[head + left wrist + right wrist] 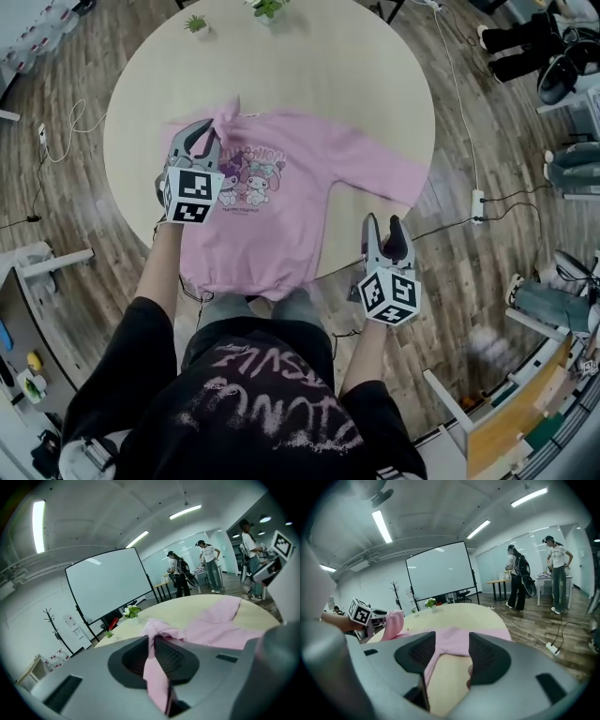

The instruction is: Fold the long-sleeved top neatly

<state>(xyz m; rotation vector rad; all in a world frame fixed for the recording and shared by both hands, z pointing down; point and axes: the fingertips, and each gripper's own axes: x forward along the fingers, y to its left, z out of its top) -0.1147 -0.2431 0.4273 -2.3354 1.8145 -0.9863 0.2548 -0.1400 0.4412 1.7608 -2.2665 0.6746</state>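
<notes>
As the round table (375,75) carries the whole job, take it first: a smooth, pale-beige disc on a wood-plank floor (84,234). On it lies the top (281,216), a soft pink knit garment with a cartoon print (251,178) on the chest. Its body runs lengthwise from the hem at the near rim to the collar farther in. The right sleeve (394,173) is spread flat, its long axis pointing out toward the right rim.

The left gripper (202,136) is clamped on a gathered fold of pink cloth at the far-left shoulder. In the left gripper view the cloth passes between the ribbed dark pads (173,656) and hangs down as a limp strip. The right gripper (384,230) hangs just off the near-right rim, jaws apart, nothing held. The spread sleeve lies just ahead of its jaws, so this gripper is judged the nearer one for the next fold, which would carry the sleeve left across the body.

A small green plant (195,22) stands at the far rim, well apart from the cloth.
</notes>
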